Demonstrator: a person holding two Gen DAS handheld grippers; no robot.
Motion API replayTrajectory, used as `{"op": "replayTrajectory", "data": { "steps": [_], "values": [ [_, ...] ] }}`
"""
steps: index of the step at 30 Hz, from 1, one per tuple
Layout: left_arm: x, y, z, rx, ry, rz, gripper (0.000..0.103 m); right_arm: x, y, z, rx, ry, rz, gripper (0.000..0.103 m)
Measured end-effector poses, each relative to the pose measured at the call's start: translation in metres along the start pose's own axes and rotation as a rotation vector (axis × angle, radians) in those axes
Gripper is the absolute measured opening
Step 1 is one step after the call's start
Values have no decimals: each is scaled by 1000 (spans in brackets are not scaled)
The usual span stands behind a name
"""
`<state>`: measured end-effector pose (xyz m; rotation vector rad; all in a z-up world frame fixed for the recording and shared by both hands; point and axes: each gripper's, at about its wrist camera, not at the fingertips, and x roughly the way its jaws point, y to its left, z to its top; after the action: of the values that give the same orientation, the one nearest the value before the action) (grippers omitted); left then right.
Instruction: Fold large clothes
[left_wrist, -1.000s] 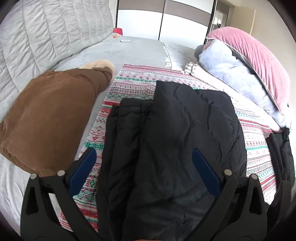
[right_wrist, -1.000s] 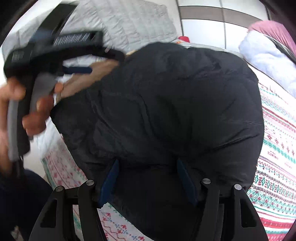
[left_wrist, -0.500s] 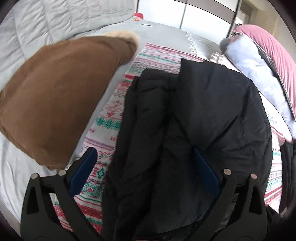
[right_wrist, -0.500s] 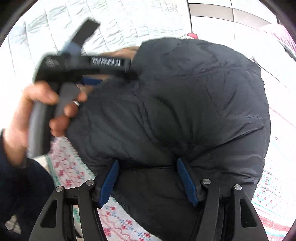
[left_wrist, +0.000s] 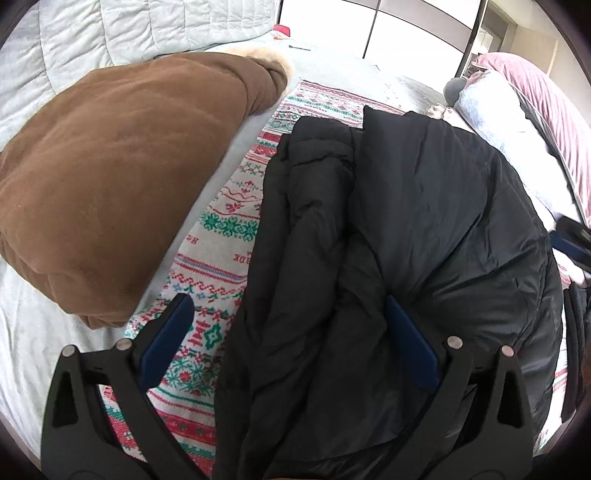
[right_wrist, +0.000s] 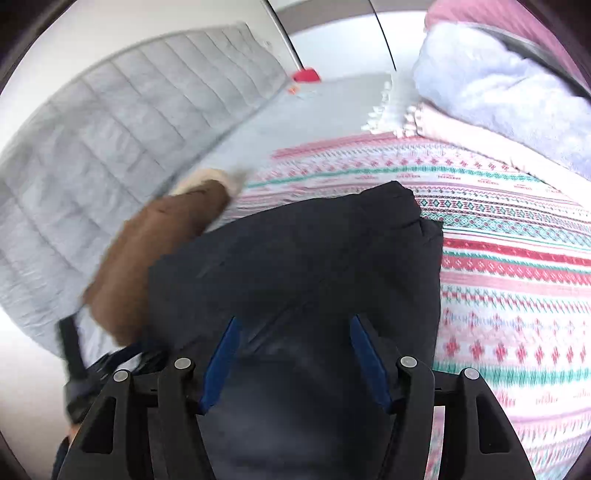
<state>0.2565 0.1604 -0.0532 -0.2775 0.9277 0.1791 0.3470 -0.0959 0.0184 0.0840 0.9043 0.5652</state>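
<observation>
While the bed takes up most of both views, its grey cover carries a patterned red, green and white blanket, and the work sits on that blanket.

Black puffer jacket: lies lengthwise on the blanket, bunched into a long roll, one panel laid over the other along the middle. Edges uneven, creases deep. Right wrist view shows its far end as a squared-off corner resting on the blanket.

Brown coat: just beside the blanket on the grey cover, on the left, already a compact bundle with pale fur trim at the far end. Judged finished and set aside.

Pink and pale grey bedding heaped at the far right, apart from the work.

Left gripper: jaws spread wide, one blue pad over the blanket, the other over the jacket; nothing pinched between them.

Right gripper: jaws partly apart, jacket fabric filling the space between the pads. Whether the pads actually clamp the cloth cannot be told; the view is motion-blurred.

Progress, as a judgement: roughly midway on this jacket. Lengthwise fold in place; cross fold into a bundle, and tidying of the loose edges, not yet done.
</observation>
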Motion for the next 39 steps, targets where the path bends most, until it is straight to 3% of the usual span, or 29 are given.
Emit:
{"op": "replayTrajectory", "data": {
  "steps": [6,8,14,18,23,27,32,34,39],
  "values": [
    [5,-3,0,17,-1,32,103,79,7,-1,-75,192,-95,63],
    [7,0,-1,15,5,31,103,93,8,-7,-86,220,-112,63],
    [14,4,-1,-5,28,26,103,105,12,-12,-110,225,-150,63],
    [10,-1,0,34,21,32,103,76,16,-19,-136,140,-172,63],
    [-7,3,2,79,28,20,103,1,-2,-40,-2,26,-57,73],
    [-29,15,-2,69,18,-6,103,-34,-33,-74,144,38,53,79],
    [-45,31,-10,52,22,-49,103,-35,-76,-118,358,26,199,80],
    [-43,38,-15,31,50,-88,103,-20,-92,-128,469,75,238,80],
    [-34,46,-33,-23,126,-206,103,-15,-95,-137,506,95,302,80]
  ]
}}
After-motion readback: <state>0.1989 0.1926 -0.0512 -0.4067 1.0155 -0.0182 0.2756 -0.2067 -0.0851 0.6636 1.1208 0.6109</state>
